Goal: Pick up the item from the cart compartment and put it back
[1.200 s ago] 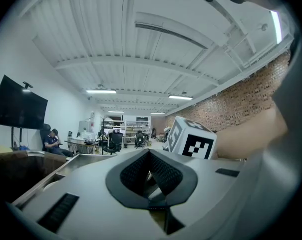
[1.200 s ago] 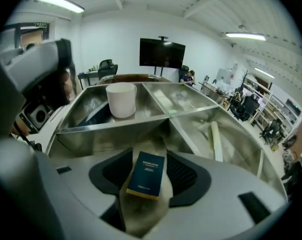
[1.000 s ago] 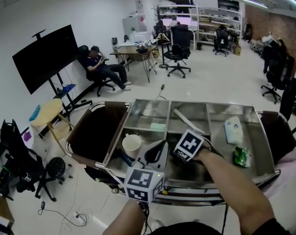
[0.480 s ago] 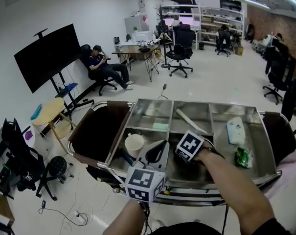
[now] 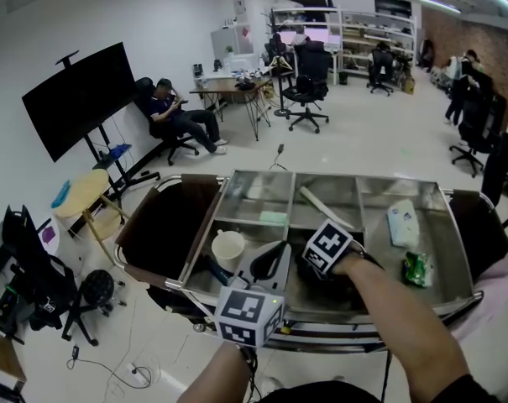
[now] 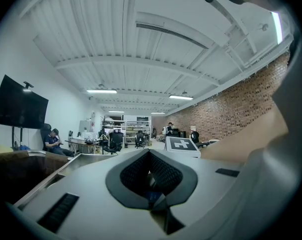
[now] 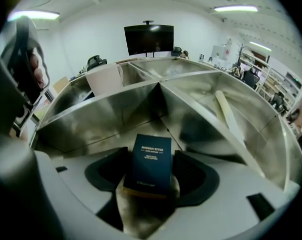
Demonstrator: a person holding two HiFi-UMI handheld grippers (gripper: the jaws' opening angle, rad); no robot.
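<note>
Presently the right gripper [image 7: 151,150] points steeply down into the front middle compartment of the steel cart [image 5: 442,233]. Its jaws have just been opening wide and then drew in a touch. Dark blue box [image 7: 151,168] with pale lettering lies between them, face up, low in the compartment near the corner where two dividers meet. Pads stand to either side of it and do not press it: released, not gripped. Whether the box lies flat on the steel floor, cannot tell. In the head view the right gripper's marker cube covers the box. Left gripper [image 6: 149,153] is held level at the cart's near edge, jaws clenched together with nothing between them; in the head view its tips reach over the front left compartment, just beside a paper cup [image 5: 227,248]. The cup stands upright across the divider from the box. Pale stick [image 5: 325,208] lies slantwise in the rear middle compartment. White pack [image 5: 401,222] and green packet [image 5: 416,269] lie in the right compartment, well apart from both grippers.
</note>
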